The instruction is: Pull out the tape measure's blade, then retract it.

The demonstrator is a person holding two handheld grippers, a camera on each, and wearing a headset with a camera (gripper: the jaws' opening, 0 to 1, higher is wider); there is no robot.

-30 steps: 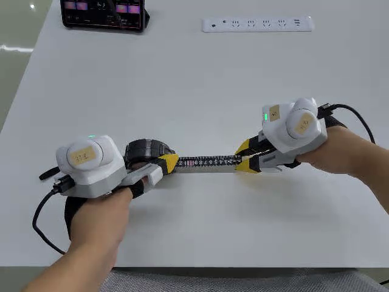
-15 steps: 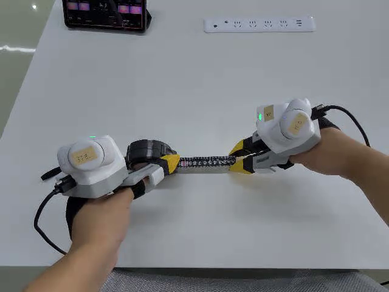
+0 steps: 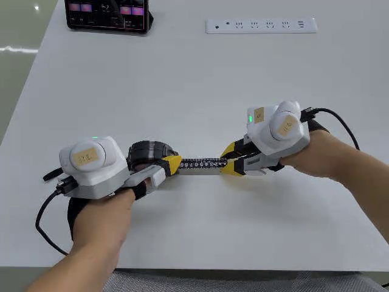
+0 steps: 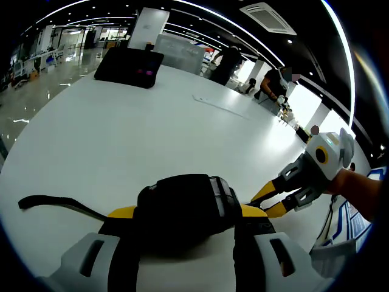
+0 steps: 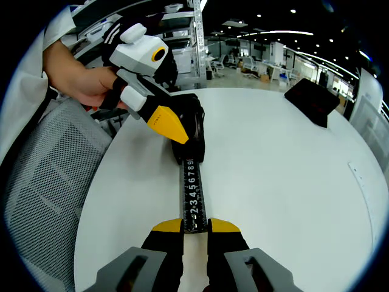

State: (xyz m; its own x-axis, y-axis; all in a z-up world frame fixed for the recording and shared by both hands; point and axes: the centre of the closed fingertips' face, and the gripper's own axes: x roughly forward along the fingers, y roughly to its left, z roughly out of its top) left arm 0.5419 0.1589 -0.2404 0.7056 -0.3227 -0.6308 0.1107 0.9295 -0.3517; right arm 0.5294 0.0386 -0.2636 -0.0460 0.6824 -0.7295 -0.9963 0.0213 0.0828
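The tape measure [image 3: 149,153] sits at the near left of the white table [image 3: 182,79]. It's a chunky, rounded black case with a ribbed, rubbery-looking shell. The left gripper [image 3: 163,168] is clamped on that case, one jaw on each side. Its housing is smooth white plastic with a domed top, a tan sticker and wedge-shaped yellow jaw tips.

The blade [image 3: 200,164] is partly out, a flat, narrow, dark strip running right just above the tabletop. The right gripper [image 3: 232,164] has the same white shell and yellow tips, and its jaws are pinched together on the blade's free end. A black cable [image 3: 340,118] trails off its back.

At the far edge there's a long white power strip [image 3: 261,25], and to its left a dark tablet [image 3: 108,13] with a lit screen.

Each view adds something different. The head view gives the whole layout, with both hands, the two grippers facing each other and the short run of blade between them. The right gripper view looks straight down the blade, so the white numerals on the black strip are readable, and a grey mesh chair [image 5: 55,182] shows off the near edge. The left gripper view shows the case's top ridges close up and a thin black strap [image 4: 55,204] lying loose on the table to its left. The blade's markings can't be made out there.
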